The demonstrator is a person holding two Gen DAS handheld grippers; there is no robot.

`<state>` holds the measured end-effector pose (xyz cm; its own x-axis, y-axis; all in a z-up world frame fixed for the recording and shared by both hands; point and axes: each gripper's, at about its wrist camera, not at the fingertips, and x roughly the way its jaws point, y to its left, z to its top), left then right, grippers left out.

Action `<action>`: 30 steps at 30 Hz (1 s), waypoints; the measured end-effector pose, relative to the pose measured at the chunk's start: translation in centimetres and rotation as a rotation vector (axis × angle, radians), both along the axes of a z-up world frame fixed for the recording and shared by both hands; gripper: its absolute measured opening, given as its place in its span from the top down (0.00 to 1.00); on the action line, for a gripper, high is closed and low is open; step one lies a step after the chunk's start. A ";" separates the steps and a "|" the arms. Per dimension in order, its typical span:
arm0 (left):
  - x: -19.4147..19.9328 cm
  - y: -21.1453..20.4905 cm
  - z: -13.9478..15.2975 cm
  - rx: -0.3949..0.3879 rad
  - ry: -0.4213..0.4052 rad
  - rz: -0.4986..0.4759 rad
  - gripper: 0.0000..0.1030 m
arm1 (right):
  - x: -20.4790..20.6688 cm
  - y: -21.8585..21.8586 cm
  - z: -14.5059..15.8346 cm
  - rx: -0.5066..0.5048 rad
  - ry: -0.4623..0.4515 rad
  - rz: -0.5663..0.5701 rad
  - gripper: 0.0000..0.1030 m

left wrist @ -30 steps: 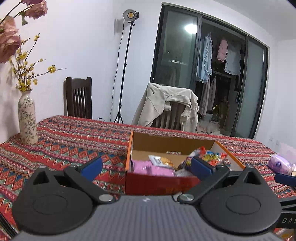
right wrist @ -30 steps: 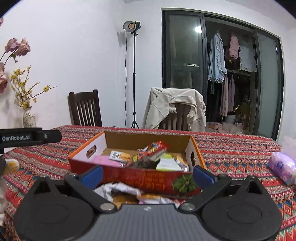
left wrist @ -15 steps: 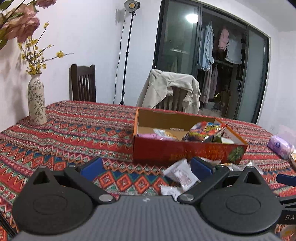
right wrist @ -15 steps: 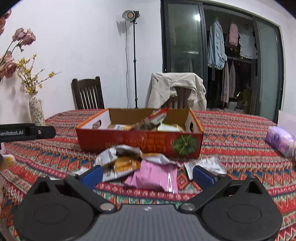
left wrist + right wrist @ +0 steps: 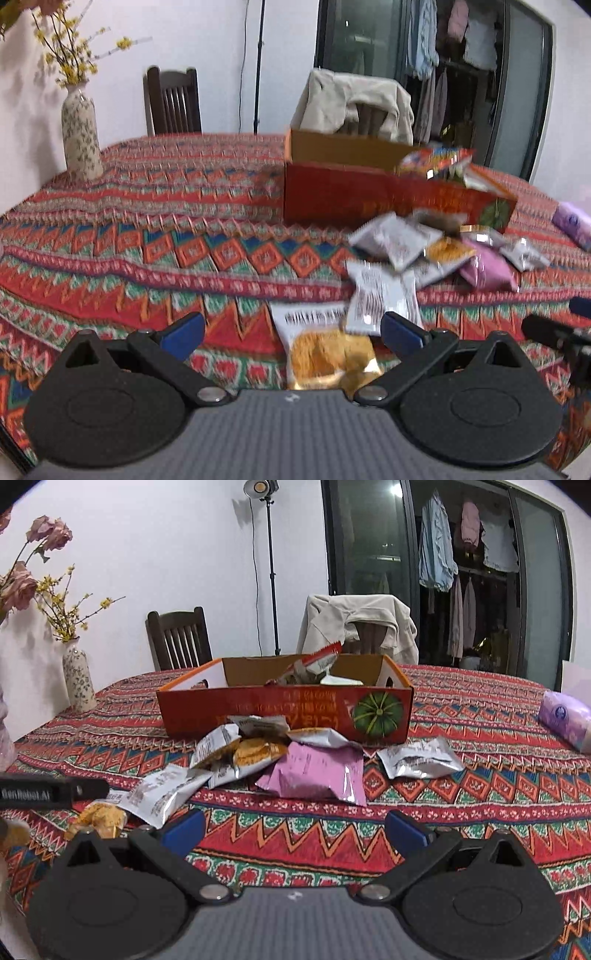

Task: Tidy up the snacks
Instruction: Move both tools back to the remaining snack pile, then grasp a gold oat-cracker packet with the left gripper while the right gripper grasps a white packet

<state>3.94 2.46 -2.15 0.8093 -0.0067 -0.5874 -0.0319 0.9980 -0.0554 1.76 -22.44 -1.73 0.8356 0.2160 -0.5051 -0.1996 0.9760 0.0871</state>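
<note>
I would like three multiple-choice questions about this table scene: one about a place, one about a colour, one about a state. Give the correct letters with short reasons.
1. Where is the vase?
A. inside the box
B. on the table, left of the box
C. on a chair

2. What colour is the big packet in front of the box?
A. pink
B. green
C. black

3. How is the right claw?
A. shut on a packet
B. open, holding nothing
C. out of view

Answers: 1 B, the vase stands on the cloth far left of the box. 2 A, its wrapper is pink. 3 B, the fingers stand wide apart over bare cloth.
</note>
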 end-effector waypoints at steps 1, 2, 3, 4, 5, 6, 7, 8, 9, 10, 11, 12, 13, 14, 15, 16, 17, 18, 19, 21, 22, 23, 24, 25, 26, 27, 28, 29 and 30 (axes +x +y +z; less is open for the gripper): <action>0.1 -0.3 -0.3 0.002 0.013 -0.005 0.00 | 0.0 0.0 -0.1 0.001 0.001 0.001 0.00; 0.2 -0.5 -0.5 0.006 0.024 -0.006 0.00 | 0.0 0.0 -0.1 0.002 0.003 0.002 0.00; 0.4 -0.7 -0.7 0.009 0.032 -0.004 0.00 | 0.0 0.0 -0.2 0.003 0.004 0.002 0.00; 0.6 -0.9 -0.9 0.013 0.042 -0.001 0.00 | 0.1 0.0 -0.2 0.003 0.006 0.003 0.00; 0.8 -1.1 -1.0 0.018 0.047 0.005 0.00 | 0.1 0.0 -0.2 0.004 0.007 0.003 0.00; 0.9 -1.3 -1.1 0.023 0.052 0.013 0.00 | 0.1 0.0 -0.3 0.005 0.009 0.003 0.00; 1.1 -1.5 -1.2 0.029 0.058 0.024 0.00 | 0.1 0.0 -0.4 0.005 0.011 0.003 0.00; 1.2 -1.5 -1.3 0.028 0.063 0.029 0.02 | 0.1 0.0 -0.5 0.005 0.014 0.002 0.00; 1.2 -1.7 -1.4 0.039 0.058 0.036 0.07 | 0.0 0.0 -0.5 0.006 0.016 0.002 0.00; 1.0 -1.9 -1.4 0.055 0.051 0.038 0.11 | 0.1 -0.1 -0.6 0.007 0.018 0.002 0.00; 0.8 -2.0 -1.4 0.062 0.041 0.032 0.20 | 0.0 -0.1 -0.7 0.008 0.020 0.002 0.00; 0.6 -2.1 -1.3 0.062 0.032 0.025 0.32 | 0.1 -0.1 -0.8 0.008 0.022 0.001 0.00; 0.5 -2.1 -1.2 0.058 0.023 0.019 0.40 | 0.1 -0.1 -0.8 0.009 0.024 0.001 0.00; 0.3 -2.0 -1.2 0.053 0.016 0.020 0.46 | 0.2 -0.1 -0.9 0.009 0.027 0.002 0.00; 0.2 -1.9 -1.1 0.041 0.013 0.018 0.48 | 0.2 0.0 -0.9 0.010 0.029 0.005 0.00; 0.1 -1.7 -1.2 0.037 0.009 0.016 0.49 | 0.2 0.1 -1.0 0.009 0.031 0.009 0.00; -0.1 -1.6 -1.2 0.034 0.004 0.013 0.50 | 0.3 0.3 -1.0 0.008 0.032 0.014 0.00; -0.2 -1.4 -1.2 0.031 -0.001 0.010 0.51 | 0.3 0.4 -1.1 0.007 0.034 0.018 0.00; -0.4 -1.1 -1.1 0.025 -0.006 0.010 0.51 | 0.3 0.5 -1.1 0.005 0.037 0.020 0.00; -0.6 -0.6 -1.0 0.015 -0.018 0.015 0.51 | 0.5 0.9 -1.2 0.005 0.040 0.025 0.00; -0.7 -0.2 -0.8 0.010 -0.028 0.021 0.51 | 0.6 1.1 -1.2 0.006 0.041 0.027 0.00; -0.7 0.2 -0.7 0.010 -0.035 0.030 0.51 | 0.7 1.5 -1.1 0.007 0.042 0.035 0.00; -0.8 0.5 -0.5 0.007 -0.042 0.039 0.51 | 0.8 1.8 -1.0 0.009 0.040 0.046 0.00; -0.8 1.0 -0.3 -0.001 -0.052 0.045 0.51 | 0.9 2.3 -0.9 0.011 0.036 0.057 0.00; -0.9 1.4 -0.2 -0.007 -0.061 0.049 0.51 | 1.1 2.8 -0.7 0.013 0.033 0.067 0.00; -0.9 1.7 0.0 -0.010 -0.071 0.052 0.51 | 1.3 3.4 -0.5 0.013 0.030 0.075 0.00; -1.0 2.0 0.2 -0.011 -0.083 0.056 0.51 | 1.5 4.0 -0.3 0.014 0.028 0.081 0.00; -1.0 2.3 0.3 -0.012 -0.093 0.060 0.51 | 1.9 4.7 -0.1 0.018 0.029 0.088 0.00; -1.0 2.7 0.4 -0.015 -0.099 0.065 0.51 | 2.3 5.4 0.0 0.023 0.034 0.094 0.00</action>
<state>2.94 5.12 -1.76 0.8625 0.0398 -0.5045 -0.0904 0.9930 -0.0763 4.10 -17.05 -1.70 0.7937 0.3041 -0.5268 -0.2867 0.9509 0.1170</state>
